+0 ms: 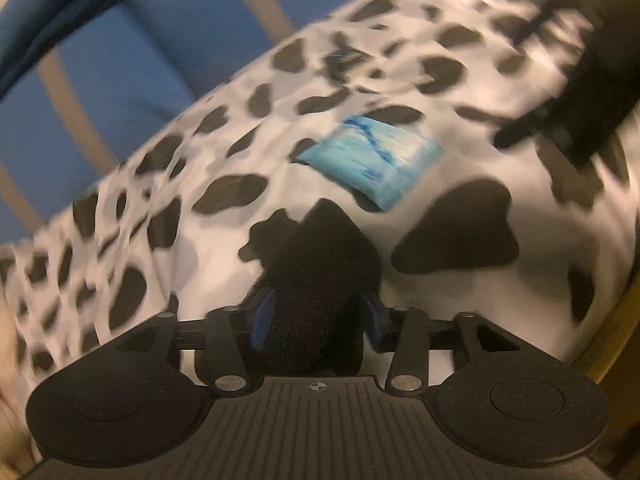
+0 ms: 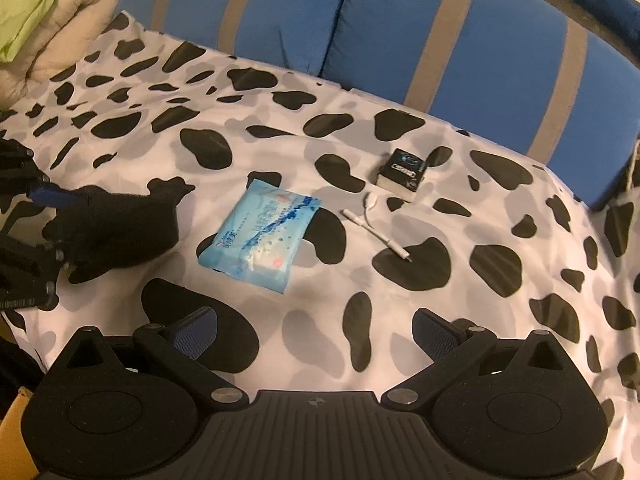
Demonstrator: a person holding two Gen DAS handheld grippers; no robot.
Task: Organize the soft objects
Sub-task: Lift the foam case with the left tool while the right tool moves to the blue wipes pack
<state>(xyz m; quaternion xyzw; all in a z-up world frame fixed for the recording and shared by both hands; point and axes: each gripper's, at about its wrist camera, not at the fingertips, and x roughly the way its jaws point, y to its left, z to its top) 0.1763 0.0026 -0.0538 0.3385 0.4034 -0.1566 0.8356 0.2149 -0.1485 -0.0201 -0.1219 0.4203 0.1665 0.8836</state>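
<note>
Left gripper (image 1: 316,312): blue pads either side of a black fuzzy cloth (image 1: 320,280), which fills the gap; can't tell if the pads press on it. In the right view the cloth's far end lies on the cow-print sheet (image 2: 440,320). Right gripper (image 2: 316,332): jaws wide apart, nothing between them, above the sheet. Wipes pack (image 2: 260,236) just right of the cloth, mid-sheet. Pen (image 2: 376,232) right of the pack, small black box (image 2: 404,172) beyond it. Blue striped cushion (image 2: 440,40) along the far edge.
</note>
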